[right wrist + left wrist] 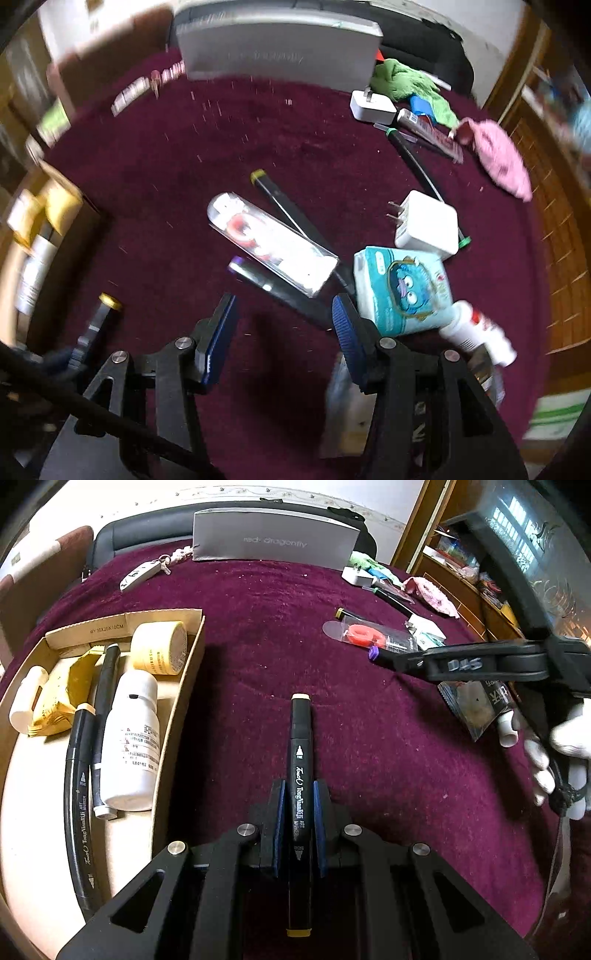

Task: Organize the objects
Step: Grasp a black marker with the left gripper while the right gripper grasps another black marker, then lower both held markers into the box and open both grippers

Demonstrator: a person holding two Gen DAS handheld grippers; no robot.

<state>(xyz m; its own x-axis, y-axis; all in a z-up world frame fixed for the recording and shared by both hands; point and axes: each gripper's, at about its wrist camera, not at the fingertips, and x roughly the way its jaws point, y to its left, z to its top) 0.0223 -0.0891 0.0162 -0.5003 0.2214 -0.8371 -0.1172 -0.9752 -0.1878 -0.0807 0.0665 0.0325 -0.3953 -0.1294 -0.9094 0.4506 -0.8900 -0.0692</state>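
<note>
Black marker (300,775) is sitting clamped in the left tool (299,805) beside the cardboard box (173,716); next it needs carrying in. Right tool (284,325) is hovering half-open, empty, over clutter.

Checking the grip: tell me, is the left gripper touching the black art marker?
Touching: left wrist view shows the left gripper's blue pads pressed against the black art marker.

Cardboard box (184,686) left of marker (301,760); bottle (129,738), tape roll (159,648) inside box; charger (424,225) behind tissue pack (402,288).
</note>
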